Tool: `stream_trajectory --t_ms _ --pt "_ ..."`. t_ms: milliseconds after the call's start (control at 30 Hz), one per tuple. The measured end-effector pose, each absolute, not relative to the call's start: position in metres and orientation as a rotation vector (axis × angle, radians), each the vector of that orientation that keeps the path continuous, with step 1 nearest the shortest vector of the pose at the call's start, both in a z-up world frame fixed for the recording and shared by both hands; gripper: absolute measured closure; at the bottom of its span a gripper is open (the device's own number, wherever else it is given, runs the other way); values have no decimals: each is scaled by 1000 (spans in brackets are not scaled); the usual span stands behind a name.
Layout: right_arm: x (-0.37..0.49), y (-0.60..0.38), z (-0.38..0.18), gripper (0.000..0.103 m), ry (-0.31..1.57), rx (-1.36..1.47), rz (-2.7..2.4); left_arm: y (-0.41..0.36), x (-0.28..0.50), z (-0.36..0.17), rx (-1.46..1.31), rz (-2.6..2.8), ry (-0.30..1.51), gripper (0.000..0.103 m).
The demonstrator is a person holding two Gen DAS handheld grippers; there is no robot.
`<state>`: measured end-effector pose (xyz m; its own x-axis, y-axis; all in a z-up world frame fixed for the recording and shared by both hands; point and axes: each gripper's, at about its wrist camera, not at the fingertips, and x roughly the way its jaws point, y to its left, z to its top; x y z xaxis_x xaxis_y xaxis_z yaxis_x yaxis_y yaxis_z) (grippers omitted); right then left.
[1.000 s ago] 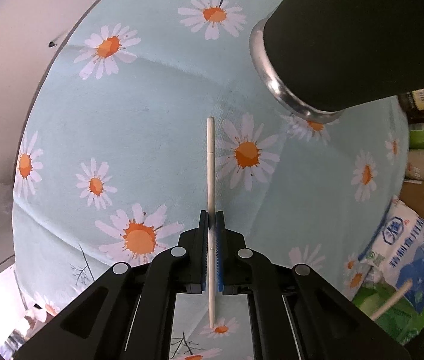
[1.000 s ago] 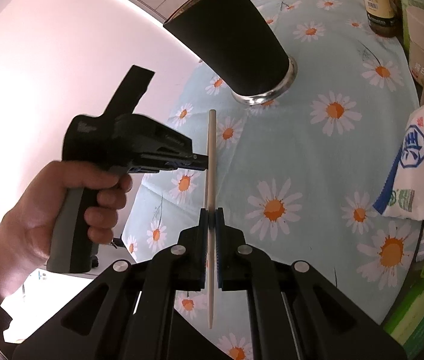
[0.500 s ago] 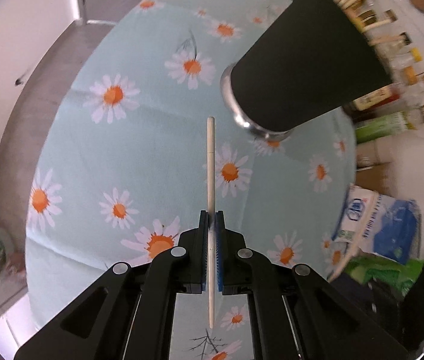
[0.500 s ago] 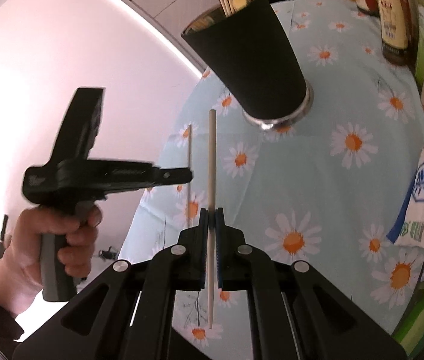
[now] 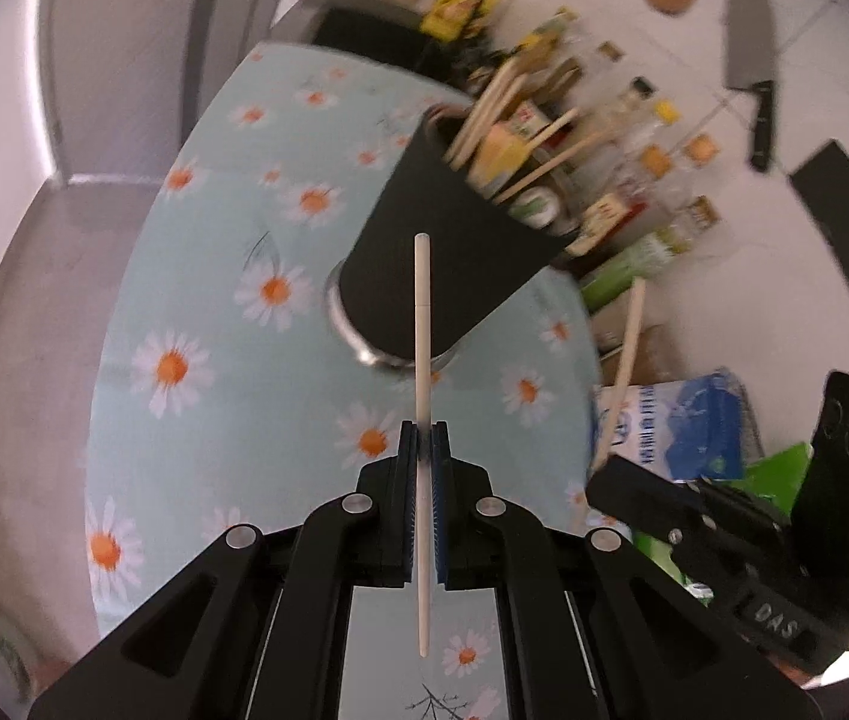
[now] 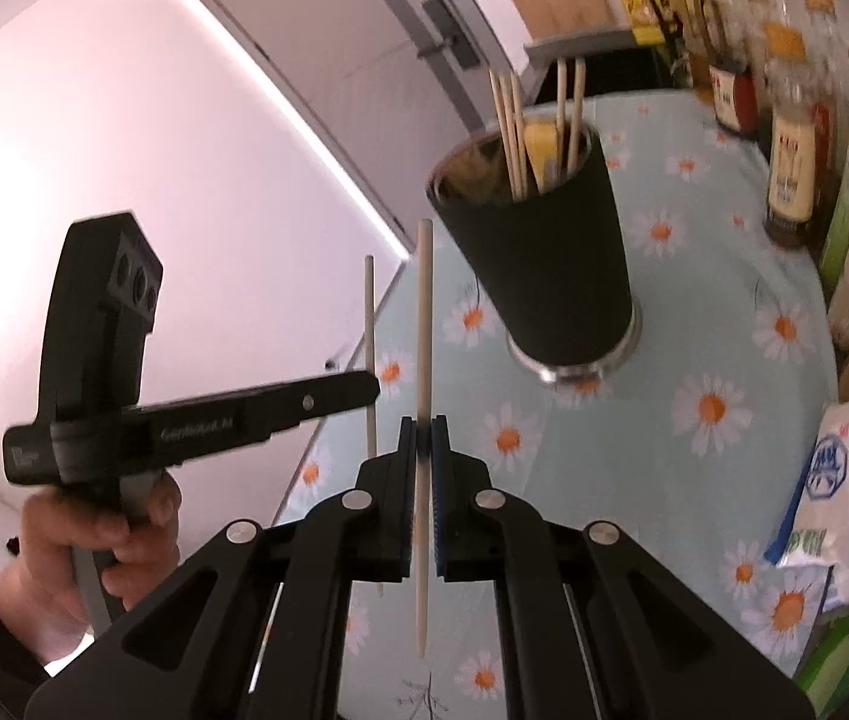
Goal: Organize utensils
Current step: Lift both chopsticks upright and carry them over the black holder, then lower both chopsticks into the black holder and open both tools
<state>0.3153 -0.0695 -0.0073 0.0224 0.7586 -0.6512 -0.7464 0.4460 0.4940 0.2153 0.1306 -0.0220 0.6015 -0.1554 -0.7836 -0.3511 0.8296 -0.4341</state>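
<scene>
Left wrist view: the left gripper (image 5: 422, 438) clamps a white chopstick (image 5: 422, 324). The right gripper (image 6: 422, 433) clamps a wooden chopstick (image 6: 423, 324), near the black utensil holder (image 6: 544, 258) on the daisy tablecloth (image 6: 724, 312).

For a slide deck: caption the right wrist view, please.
Right gripper and left gripper each clamp a chopstick near the black utensil holder.

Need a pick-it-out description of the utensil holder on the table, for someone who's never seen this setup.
On the round table with the pale blue daisy-print cloth, look near the middle. The tall black tapered cup with a shiny metal base ring stands there, wooden chopsticks sticking from its open top. The bottles behind it are labelled and capped.
</scene>
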Motion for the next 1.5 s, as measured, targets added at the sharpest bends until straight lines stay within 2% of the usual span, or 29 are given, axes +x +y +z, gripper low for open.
stream_trajectory --t_ms 300,667,967,1200,1333,1500 --pt "315 -55 29 97 866 -3 1122 134 223 15 -474 44 802 100" --pt "354 -54 92 97 622 149 1080 153 250 77 -381 -22 577 100" --pt "397 -44 119 97 538 227 1026 160 275 116 -281 -69 392 100" --pt "412 -30 126 97 479 248 1009 164 286 125 -247 -90 268 99" --pt "414 -27 121 97 429 231 971 163 293 119 -206 -92 258 99" --pt "422 -21 100 97 458 202 938 164 298 95 -193 -95 274 99"
